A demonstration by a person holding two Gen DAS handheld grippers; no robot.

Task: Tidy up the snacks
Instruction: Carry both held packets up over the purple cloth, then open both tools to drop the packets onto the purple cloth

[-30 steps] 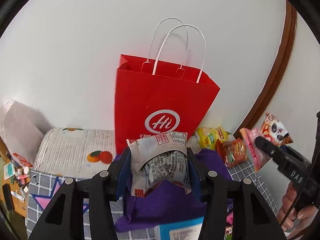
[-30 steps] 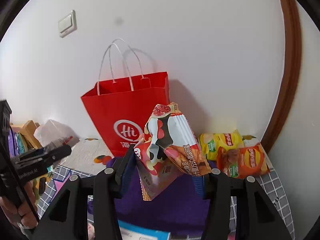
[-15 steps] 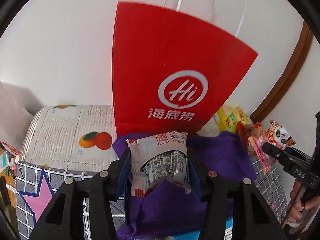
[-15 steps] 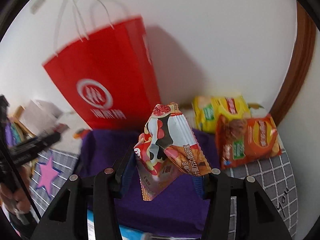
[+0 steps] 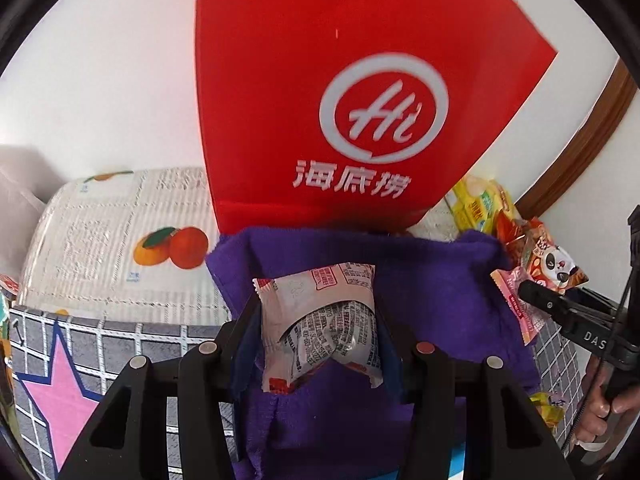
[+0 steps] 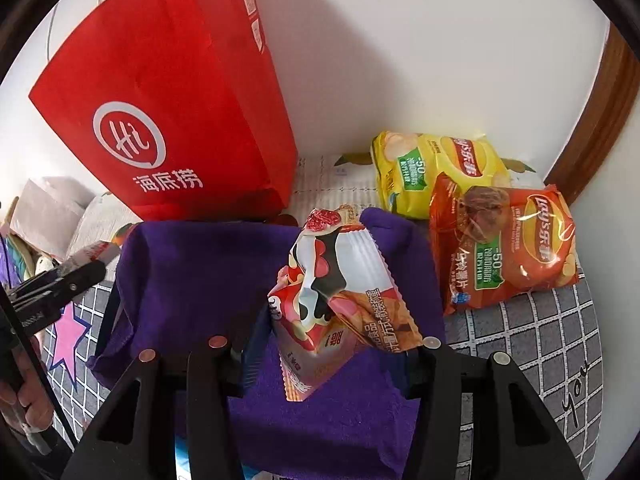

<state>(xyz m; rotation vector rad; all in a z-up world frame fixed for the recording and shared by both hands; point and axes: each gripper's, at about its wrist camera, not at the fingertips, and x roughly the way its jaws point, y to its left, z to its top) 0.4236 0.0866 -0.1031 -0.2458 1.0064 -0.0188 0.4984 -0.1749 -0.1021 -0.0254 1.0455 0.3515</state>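
I have one packet pinched in each claw: left claw [image 5: 320, 332] holds a grey packet [image 5: 320, 320], right claw [image 6: 332, 340] a cow-print packet [image 6: 340, 300]. Both hang over the purple cloth [image 6: 192, 272]. Two chip bags [image 6: 500, 236] at 2 o'clock lie unsorted, so I judge the job early.

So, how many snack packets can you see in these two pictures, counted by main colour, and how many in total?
White and grey printed foil packet, in the left jaws: 1
Red and white panda packet, in the right jaws: 1
Yellow crisp bag: 1
Orange crisp bag: 1
Small yellow wrapper at the purple cloth's edge: 1
Total: 5
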